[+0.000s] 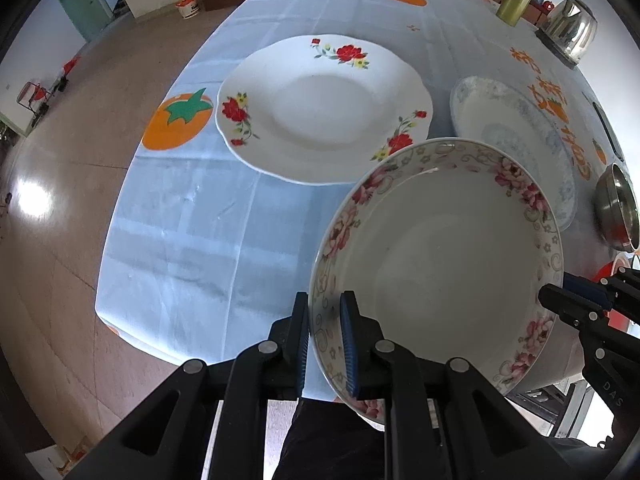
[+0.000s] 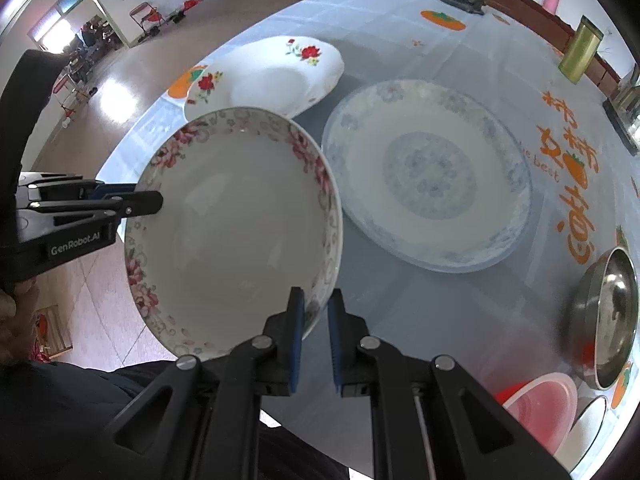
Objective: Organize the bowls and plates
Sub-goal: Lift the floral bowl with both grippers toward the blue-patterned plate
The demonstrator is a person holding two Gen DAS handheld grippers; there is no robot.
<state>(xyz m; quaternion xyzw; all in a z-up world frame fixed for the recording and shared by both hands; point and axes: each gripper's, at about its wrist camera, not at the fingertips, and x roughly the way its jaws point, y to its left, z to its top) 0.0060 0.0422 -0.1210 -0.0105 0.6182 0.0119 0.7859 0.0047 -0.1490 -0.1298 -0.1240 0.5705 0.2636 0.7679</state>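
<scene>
Both sets of jaws clamped opposite rims of the pink-flowered bowl, left gripper and right gripper holding it tilted above the bench. Keeping both grips level looked wise. Only the right view showed the blue-patterned plate whole.

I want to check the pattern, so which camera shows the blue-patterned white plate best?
The right wrist view: the blue-patterned white plate lies whole and unobstructed. In the left wrist view the same plate is edge-distorted and partly hidden behind the held pink-flowered bowl.
</scene>
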